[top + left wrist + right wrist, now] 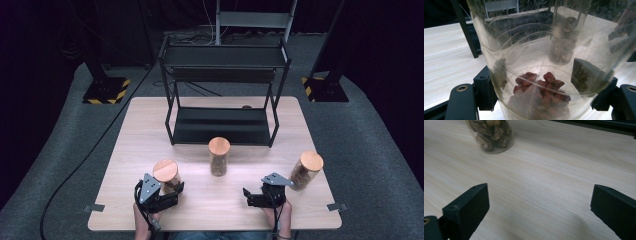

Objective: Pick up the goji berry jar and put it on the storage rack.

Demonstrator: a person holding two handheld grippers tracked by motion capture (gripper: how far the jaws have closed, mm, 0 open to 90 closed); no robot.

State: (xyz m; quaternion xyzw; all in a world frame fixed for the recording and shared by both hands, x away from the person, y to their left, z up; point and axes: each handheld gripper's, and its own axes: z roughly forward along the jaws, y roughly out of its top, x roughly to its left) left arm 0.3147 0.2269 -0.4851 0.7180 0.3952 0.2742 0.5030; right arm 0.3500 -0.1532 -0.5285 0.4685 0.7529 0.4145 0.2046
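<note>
Down at the near left of the table [125,200], the left gripper [172,192] has its jaws clamped on either side of a glass jar [167,176] with a round wooden lid, the jar standing upright right between them. From the left gripper view, the jar [544,75] sits squarely in the grip, clear wall pressed by both black pads, a heap of dark red dried fruit [541,92] at its bottom. Over on the right, the right gripper [248,196] rests low over the wood with its jaws spread wide and nothing between them. A second jar [219,156] stands mid-table, just in front of the black shelf rack [220,95], and a third jar [306,170] stands just beside the right gripper, near the table's right edge.
</note>
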